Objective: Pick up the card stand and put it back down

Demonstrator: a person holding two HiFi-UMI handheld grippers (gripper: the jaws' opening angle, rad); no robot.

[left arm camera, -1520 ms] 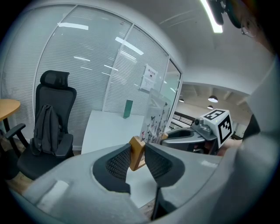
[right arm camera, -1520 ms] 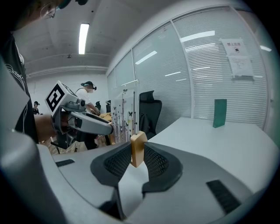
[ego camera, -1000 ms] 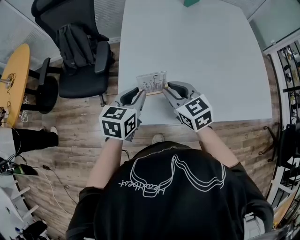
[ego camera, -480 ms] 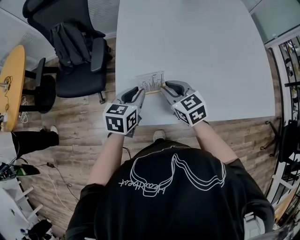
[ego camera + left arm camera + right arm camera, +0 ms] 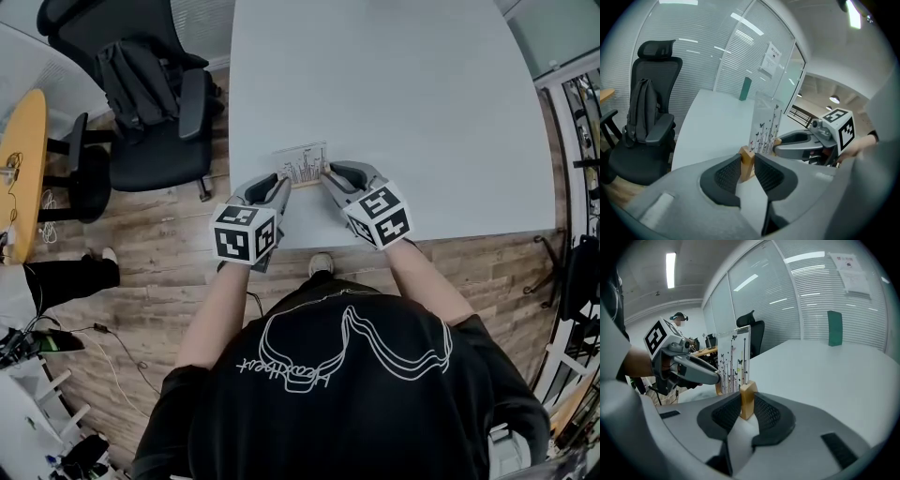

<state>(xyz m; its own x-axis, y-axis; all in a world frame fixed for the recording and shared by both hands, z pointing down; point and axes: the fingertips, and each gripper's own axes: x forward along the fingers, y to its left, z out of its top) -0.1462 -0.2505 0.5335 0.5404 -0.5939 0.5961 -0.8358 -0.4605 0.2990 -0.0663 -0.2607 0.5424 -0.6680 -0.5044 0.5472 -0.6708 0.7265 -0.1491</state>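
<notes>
The card stand (image 5: 303, 165) is a clear panel printed with butterflies and stems, set in a short wooden base. It is near the front edge of the white table (image 5: 394, 94). My left gripper (image 5: 279, 185) is shut on the left end of the wooden base (image 5: 747, 161). My right gripper (image 5: 329, 175) is shut on the right end of the base (image 5: 748, 398). Each gripper view shows the other gripper across the panel: the right gripper (image 5: 799, 143) and the left gripper (image 5: 693, 369). I cannot tell whether the base rests on the table.
A black office chair (image 5: 150, 103) with a backpack on it stands left of the table. A yellow round table (image 5: 23, 159) is further left. A green upright object (image 5: 746, 88) stands at the table's far end. Wooden floor lies below the front edge.
Both grippers stay on the ends of the stand's base. Only the head view has shifted slightly; the stand keeps its place between the grippers.
</notes>
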